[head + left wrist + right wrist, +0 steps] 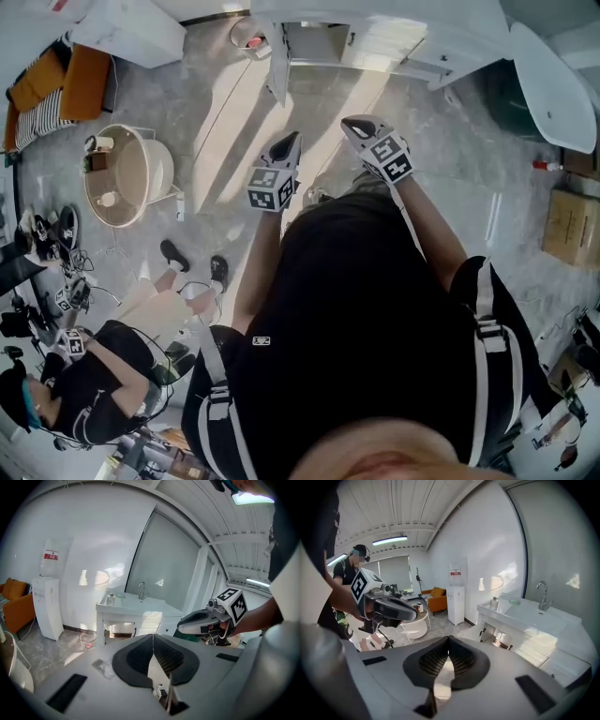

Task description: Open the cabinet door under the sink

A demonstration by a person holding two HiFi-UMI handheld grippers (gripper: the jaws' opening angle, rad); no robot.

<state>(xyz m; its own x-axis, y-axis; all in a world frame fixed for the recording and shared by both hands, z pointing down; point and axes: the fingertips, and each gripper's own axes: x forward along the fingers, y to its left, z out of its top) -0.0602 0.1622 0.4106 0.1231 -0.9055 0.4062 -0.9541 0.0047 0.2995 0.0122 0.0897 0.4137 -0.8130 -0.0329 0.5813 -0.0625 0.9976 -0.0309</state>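
Seemingly between moves, a person in black stands facing the white sink with a claw in each hand, both held up in front of the body and well short of the unit. The left claw has its jaws pressed together with nothing between them, as its own view confirms. The right claw is likewise closed at the tips and empty. They sit side by side, near each other but apart, each pointing ahead and slightly down.

The cabinet door under the sink stands swung out toward the room at the unit's left end, and the dark space behind it shows from the left gripper view. A faucet rises at the back of the basin. Sunlight falls in bands across the grey floor before the sink.

A water dispenser stands against the wall to the left, with an orange sofa beyond. A round white side table stands nearer. A second person is at lower left.
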